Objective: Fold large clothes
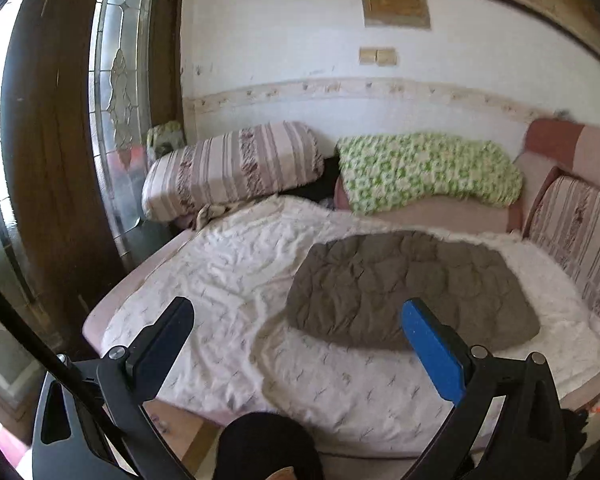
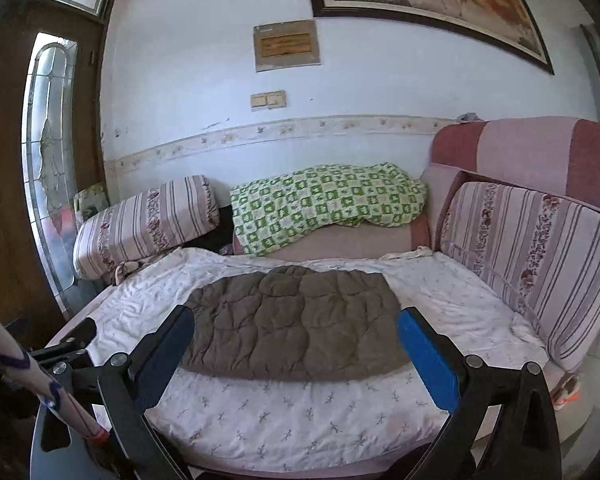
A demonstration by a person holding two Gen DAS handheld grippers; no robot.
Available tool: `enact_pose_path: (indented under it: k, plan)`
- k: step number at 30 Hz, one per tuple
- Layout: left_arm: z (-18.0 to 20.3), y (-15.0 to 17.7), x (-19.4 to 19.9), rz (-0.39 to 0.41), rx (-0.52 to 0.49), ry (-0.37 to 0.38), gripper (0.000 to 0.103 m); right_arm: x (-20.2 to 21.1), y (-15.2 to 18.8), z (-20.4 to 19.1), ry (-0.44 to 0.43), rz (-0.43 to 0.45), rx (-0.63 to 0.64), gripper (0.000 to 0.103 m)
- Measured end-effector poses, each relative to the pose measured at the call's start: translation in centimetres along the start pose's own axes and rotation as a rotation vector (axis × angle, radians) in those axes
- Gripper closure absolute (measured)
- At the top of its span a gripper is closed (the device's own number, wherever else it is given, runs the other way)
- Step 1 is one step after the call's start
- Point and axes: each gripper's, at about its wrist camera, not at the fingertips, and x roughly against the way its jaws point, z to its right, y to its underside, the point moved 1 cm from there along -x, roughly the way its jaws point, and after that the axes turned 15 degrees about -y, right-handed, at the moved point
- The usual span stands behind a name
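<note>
Your left gripper (image 1: 296,344) and right gripper (image 2: 296,344): jaws spread, empty | brown quilted padded garment (image 2: 296,324) lies folded mid-frame on white printed sheet (image 2: 284,412) | risk: puffy layers slip, fold springs apart.

A white wall (image 2: 204,128) is crossed by a floral border strip (image 2: 284,130); a framed painting (image 2: 432,4), a plaque (image 2: 287,46) and switches (image 2: 268,100) are mounted on it. At left, daylight is admitted through a dark wooden door (image 1: 56,152) with leaded, possibly cracked, glass (image 2: 50,160). A pink sofa (image 2: 520,156) with striped cushions (image 2: 528,264) is seen below.
</note>
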Motion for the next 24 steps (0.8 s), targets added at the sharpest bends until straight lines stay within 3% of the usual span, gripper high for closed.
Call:
enact_pose_path:
  k: [5, 13, 20, 24]
  plan:
    - [0.8, 0.3, -0.8, 0.0, -0.053, -0.042, 0.0, -1.1, 0.3, -0.1, -0.008, -0.033, 0.013, 0.0]
    - [1.9, 0.6, -3.1, -0.058, -0.09, -0.012, 0.0, -2.7, 0.1, -0.1, 0.005, -0.049, 0.015, 0.0]
    - [2.1, 0.9, -4.9, -0.083, -0.12, -0.019, 0.0, -6.3, 0.7, -1.1, -0.026, -0.123, 0.031, 0.0]
    - [2.9, 0.7, -6.1, -0.105, -0.119, 0.015, 0.0, -7.5, 0.7, -1.3, 0.008, -0.143, 0.064, 0.0]
